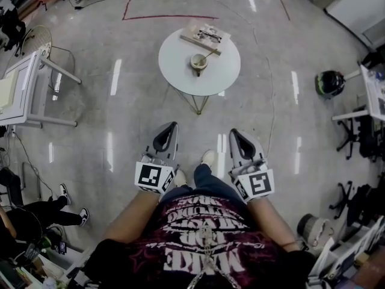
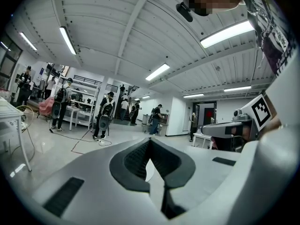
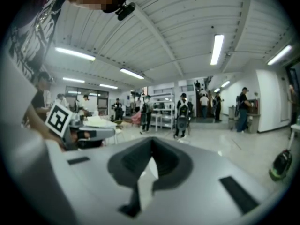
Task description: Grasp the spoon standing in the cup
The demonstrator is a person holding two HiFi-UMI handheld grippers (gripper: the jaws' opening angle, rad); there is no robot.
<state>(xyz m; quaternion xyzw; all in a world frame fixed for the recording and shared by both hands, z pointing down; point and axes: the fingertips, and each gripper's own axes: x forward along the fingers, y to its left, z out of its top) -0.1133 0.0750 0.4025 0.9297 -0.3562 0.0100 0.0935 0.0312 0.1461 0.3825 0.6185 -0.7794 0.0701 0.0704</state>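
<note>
In the head view a pale cup (image 1: 199, 61) stands on the small round white table (image 1: 180, 71), and a spoon (image 1: 209, 55) leans out of the cup toward the upper right. Both grippers are held close to the person's body, well short of the table and pointing toward it. My left gripper (image 1: 173, 125) has its jaw tips together with nothing between them. My right gripper (image 1: 233, 132) is shut and empty too. In the left gripper view (image 2: 150, 139) and the right gripper view (image 3: 151, 141) the dark pads meet at a point, and neither view shows the cup.
A wooden board (image 1: 204, 36) with a pair of glasses lies at the table's far edge. A white desk (image 1: 21, 89) stands at the left and a dark helmet-like object (image 1: 329, 83) lies on the floor at the right. Red tape (image 1: 168, 17) marks the floor beyond the table. Several people stand far off.
</note>
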